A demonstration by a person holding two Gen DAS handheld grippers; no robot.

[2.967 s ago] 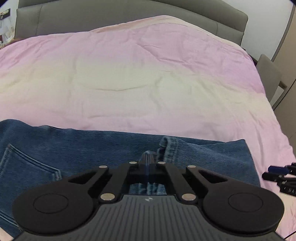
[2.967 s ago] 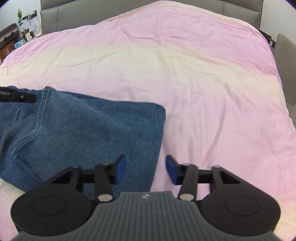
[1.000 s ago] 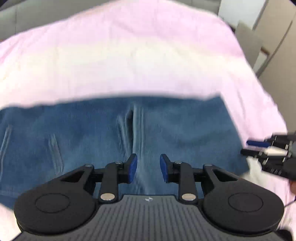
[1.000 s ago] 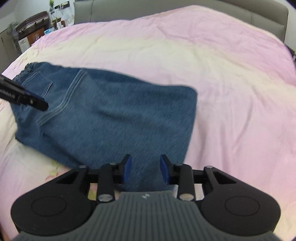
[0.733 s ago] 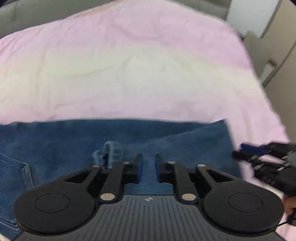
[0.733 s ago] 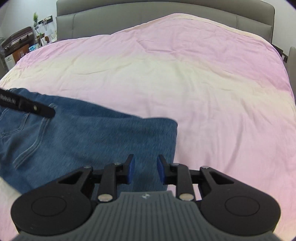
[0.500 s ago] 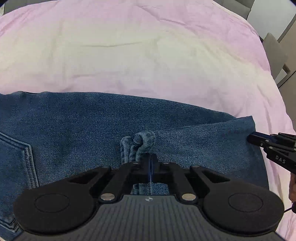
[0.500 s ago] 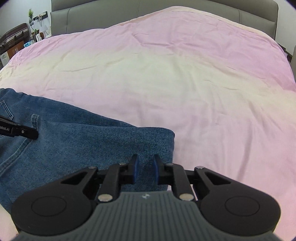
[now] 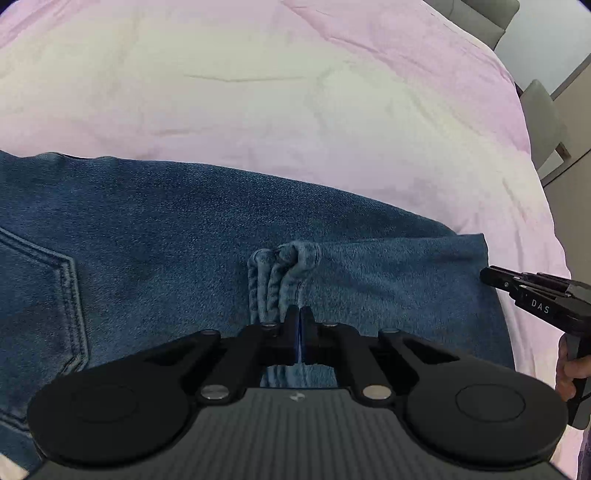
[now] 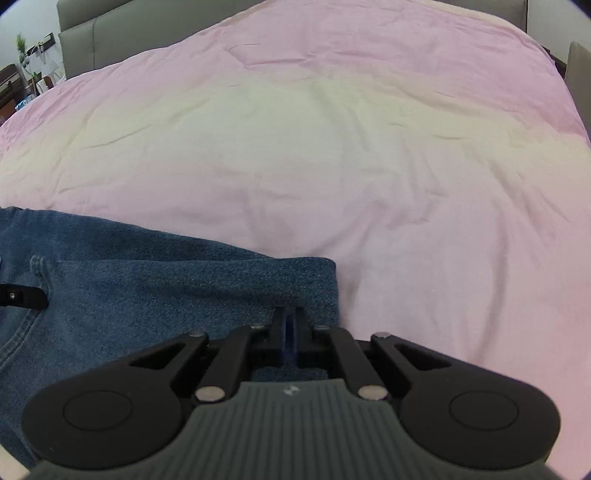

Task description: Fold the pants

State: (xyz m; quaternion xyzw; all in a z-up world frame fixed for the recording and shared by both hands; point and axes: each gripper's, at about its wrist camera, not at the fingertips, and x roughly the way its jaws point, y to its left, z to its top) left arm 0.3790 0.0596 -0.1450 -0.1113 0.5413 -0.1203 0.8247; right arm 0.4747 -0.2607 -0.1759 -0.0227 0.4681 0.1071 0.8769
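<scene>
- Left wrist view: left gripper (image 9: 297,314) pinched on a bunched hem of the jeans (image 9: 166,236); jaws just eased apart slightly, denim between the pads. Jeans spread flat across the near edge of the pink duvet (image 9: 295,92). Right gripper (image 9: 491,275) at the jeans' right edge, hand (image 9: 570,369) behind it.
- Right wrist view: right gripper (image 10: 290,317) jaws just closed, clamped on the jeans' (image 10: 147,288) corner fold. Left gripper's tip (image 10: 22,299) over denim at far left. Grey headboard (image 10: 110,29) beyond the duvet (image 10: 332,147).

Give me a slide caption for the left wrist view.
Left tool pinches bunched hems of folded jeans on a pink duvet.
</scene>
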